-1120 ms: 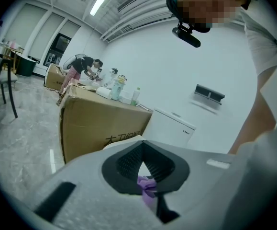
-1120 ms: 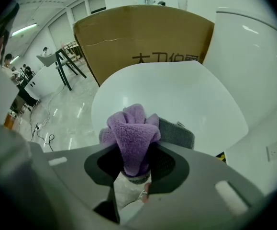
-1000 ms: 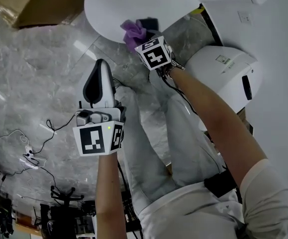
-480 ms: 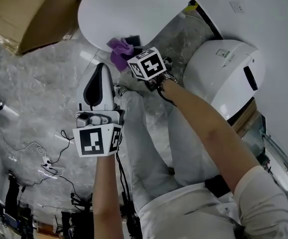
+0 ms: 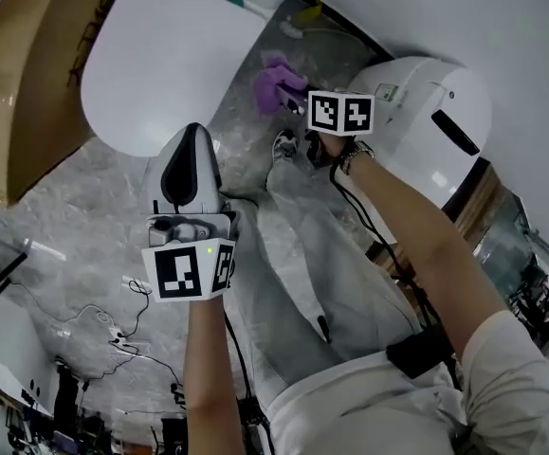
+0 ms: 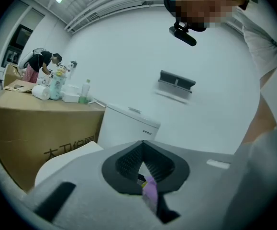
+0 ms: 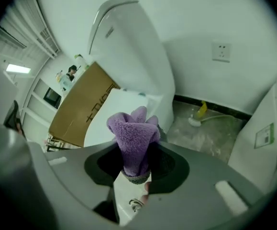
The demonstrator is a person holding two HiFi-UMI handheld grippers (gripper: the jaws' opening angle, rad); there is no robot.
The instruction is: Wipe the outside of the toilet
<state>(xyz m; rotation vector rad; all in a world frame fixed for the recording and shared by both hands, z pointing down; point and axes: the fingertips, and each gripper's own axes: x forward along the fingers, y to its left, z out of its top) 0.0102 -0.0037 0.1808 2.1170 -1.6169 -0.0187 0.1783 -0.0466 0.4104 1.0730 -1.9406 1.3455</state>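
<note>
Cloth (image 7: 133, 138) pinched in right gripper (image 7: 136, 172) beside toilet (image 5: 165, 64); left gripper (image 5: 191, 136) closed; box (image 5: 23, 93) beyond.

A washroom: white toilet (image 5: 170, 64), marble floor (image 5: 65, 235).

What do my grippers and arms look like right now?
Both grippers are pale grey shells with black jaw pads and a cube of black-and-white square markers. The left gripper shows a small green light by its cube. Behind the right gripper, a black cable runs along the forearm, which has a dark wristband. The sleeve is white and short.
</note>
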